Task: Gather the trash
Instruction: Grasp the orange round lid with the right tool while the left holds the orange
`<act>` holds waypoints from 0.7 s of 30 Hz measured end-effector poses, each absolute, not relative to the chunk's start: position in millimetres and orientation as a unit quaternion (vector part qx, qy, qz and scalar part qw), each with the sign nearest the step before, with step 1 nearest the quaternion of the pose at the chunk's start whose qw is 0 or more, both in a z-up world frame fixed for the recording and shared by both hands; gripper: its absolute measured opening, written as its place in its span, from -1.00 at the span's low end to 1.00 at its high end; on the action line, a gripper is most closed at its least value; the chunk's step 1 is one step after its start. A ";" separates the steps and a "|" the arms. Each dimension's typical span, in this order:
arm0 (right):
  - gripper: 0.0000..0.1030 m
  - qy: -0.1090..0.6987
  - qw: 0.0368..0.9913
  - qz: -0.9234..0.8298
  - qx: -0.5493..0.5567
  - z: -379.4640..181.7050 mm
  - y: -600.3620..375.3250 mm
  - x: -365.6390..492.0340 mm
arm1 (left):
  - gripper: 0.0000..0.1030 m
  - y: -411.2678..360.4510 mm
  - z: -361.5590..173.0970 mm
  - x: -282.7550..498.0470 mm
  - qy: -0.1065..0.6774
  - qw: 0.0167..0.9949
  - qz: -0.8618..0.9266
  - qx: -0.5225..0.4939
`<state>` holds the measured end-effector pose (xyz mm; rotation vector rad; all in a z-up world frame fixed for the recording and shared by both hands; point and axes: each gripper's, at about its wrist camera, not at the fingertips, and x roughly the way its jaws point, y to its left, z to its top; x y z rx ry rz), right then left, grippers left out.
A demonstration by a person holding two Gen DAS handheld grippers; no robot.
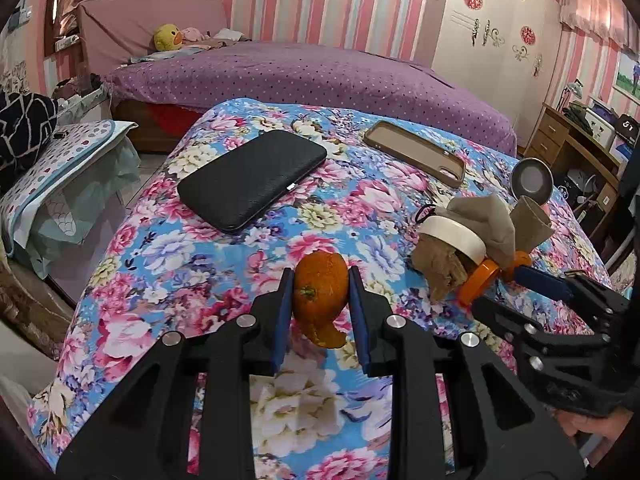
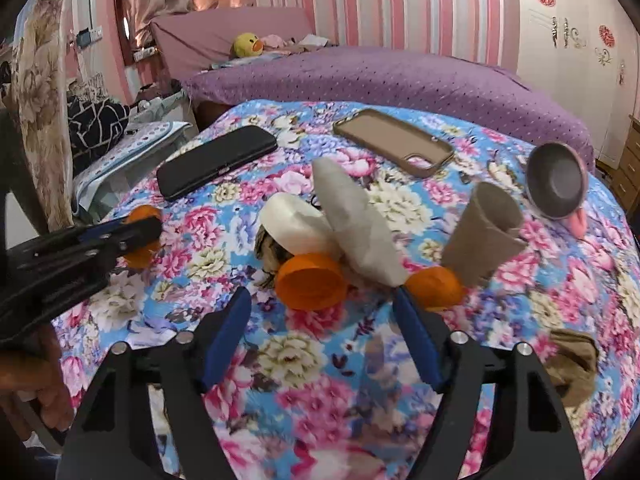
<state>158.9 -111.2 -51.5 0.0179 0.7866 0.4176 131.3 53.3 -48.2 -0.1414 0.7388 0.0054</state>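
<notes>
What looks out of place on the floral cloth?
Trash heap mid-cloth: crumpled brown paper, a cardboard tube and two orange caps jumbled against a white tape roll. An orange peel sits between the left tongs.

My left gripper [image 1: 321,280] points down at a slant, its blue pads pinched on the orange peel [image 1: 321,286]. My right gripper [image 2: 322,304] sits to the right of that peel, tilted down too, jaws apart with nothing between the pads. A hand [image 2: 38,376] grips the left handle.
</notes>
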 end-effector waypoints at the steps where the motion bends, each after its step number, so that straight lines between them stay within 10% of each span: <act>1: 0.27 0.382 0.901 0.203 0.011 -52.8 -110.9 161.3 | -0.51 54.6 -48.3 130.2 0.360 0.930 0.002 -0.070; 7: -0.22 0.395 0.893 0.215 0.019 -59.2 -102.8 170.0 | -0.51 58.1 -45.6 126.6 0.358 0.931 -0.004 -0.067; 21: -0.22 0.332 0.921 0.203 0.023 -14.8 -142.8 119.3 | -0.51 45.5 -32.2 118.1 0.340 0.937 -0.023 -0.074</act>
